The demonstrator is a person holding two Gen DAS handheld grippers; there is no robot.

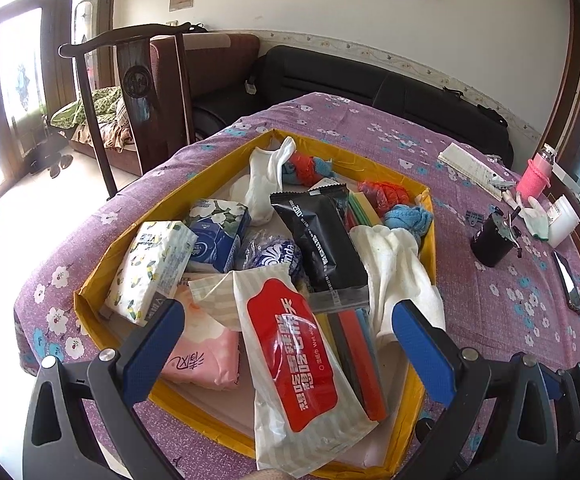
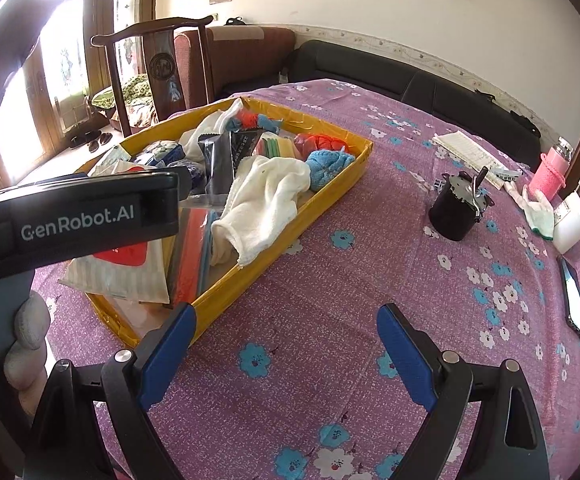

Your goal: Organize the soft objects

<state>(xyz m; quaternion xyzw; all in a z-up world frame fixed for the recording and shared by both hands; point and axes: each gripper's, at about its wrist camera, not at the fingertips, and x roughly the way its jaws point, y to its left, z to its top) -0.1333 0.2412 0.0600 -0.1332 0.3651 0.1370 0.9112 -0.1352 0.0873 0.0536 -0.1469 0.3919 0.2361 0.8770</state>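
Blue-padded left gripper [image 1: 286, 320]: jaws spread wide, grasping nothing, poised above the yellow tray [image 1: 94, 268] over a wet-wipes pack [image 1: 290, 364] with red label, "Wet wipes" legible. Right gripper [image 2: 284, 328]: likewise released, empty, over the purple floral cloth [image 2: 330, 280] right of the tray. Soft items fill the tray: white towel [image 2: 262, 200], black sachet [image 1: 322, 240], tissue packs. Gripper housing reads "GenRobot.AI".

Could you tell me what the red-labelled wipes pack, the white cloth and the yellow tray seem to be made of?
Red-labelled wipes pack: glossy plastic film, judging by glare and crinkles. White cloth: soft matte terry-like fabric, limp and folded. Yellow tray: probably cardboard wrapped in shiny yellow tape; wrinkled seams show.
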